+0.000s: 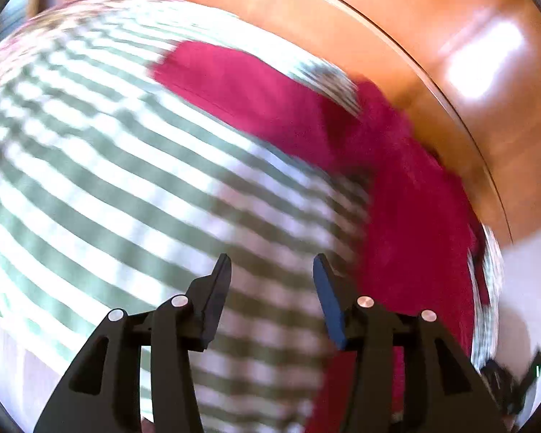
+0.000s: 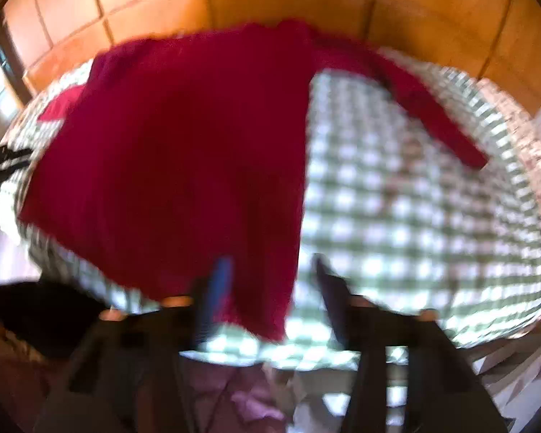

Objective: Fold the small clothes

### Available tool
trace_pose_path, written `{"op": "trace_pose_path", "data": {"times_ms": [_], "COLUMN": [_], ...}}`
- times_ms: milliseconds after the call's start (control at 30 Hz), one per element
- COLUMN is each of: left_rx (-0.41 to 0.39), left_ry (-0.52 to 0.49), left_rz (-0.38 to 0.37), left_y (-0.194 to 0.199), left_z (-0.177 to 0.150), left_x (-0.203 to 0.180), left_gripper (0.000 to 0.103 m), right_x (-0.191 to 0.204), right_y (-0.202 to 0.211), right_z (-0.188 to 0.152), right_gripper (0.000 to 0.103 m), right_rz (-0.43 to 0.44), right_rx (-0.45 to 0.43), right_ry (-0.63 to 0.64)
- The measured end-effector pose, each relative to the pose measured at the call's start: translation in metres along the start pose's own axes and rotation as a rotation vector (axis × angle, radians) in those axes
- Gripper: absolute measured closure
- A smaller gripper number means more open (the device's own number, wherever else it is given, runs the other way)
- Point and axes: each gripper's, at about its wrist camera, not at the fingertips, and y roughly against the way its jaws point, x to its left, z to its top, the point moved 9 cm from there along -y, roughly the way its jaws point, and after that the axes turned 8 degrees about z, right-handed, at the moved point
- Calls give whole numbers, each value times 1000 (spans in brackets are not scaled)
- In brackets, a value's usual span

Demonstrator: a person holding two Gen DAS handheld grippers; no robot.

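Red garment [image 2: 184, 166] on checked cloth [image 2: 414, 216] — both grippers' fingers apart, gripping nothing.

Bare checked cloth [image 2: 414, 216] beside garment [image 2: 184, 166]

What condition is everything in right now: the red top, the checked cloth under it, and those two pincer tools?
Red garment: spread on the cloth, not yet folded, one long sleeve stretched out sideways.
Checked cloth: spread over the surface, under the garment.
Left gripper: open, nothing between its fingers, over bare cloth.
Right gripper: open, the garment's near corner lies between its fingers, not pinched.
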Motion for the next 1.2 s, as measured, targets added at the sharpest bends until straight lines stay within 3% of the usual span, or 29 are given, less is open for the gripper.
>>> {"op": "trace_pose_path", "data": {"times_ms": [100, 200, 267, 400, 433, 533, 567, 667, 933, 1033, 1133, 1167, 1200], "left_rx": [-62, -98, -117, -122, -126, -108, -102, -194, -334, -357, -278, -264, -266], "left_ry": [103, 164, 199, 199, 187, 123, 101, 48, 182, 162, 151, 158, 158], "left_rz": [75, 112, 147, 191, 209, 212, 218, 306, 492, 589, 561, 539, 505], "left_y": [-4, -11, -21, -45, -53, -68, -72, -45, 18, 21, 2, 0, 1], "left_z": [34, 64, 88, 123, 132, 144, 149, 164, 224, 229, 216, 208, 201], "left_x": [37, 57, 69, 66, 64, 56, 53, 58, 150, 164, 162, 157, 150], "left_gripper": [52, 45, 41, 42, 45, 88, 95, 96, 97, 96, 84, 58, 47], "right_x": [2, 16, 37, 75, 84, 102, 106, 111, 109, 110, 110, 110, 109], "right_y": [-2, -23, -43, -82, -90, -106, -109, -117, -123, -124, -124, -124, -122], "right_z": [29, 55, 66, 76, 78, 81, 81, 81, 74, 74, 74, 75, 75], "right_gripper": [42, 42, 42, 42, 42, 42, 42, 42, 39, 37, 36, 36, 36], "right_rz": [-16, 33, 71, 136, 150, 173, 173, 180, 175, 164, 154, 155, 157], "right_rx": [-63, -92, -94, -62, -53, -34, -32, -23, -35, -37, -38, -37, -34], "right_ry": [-7, -33, -37, -28, -27, -27, -28, -36, -22, -17, -6, -7, -7]}}
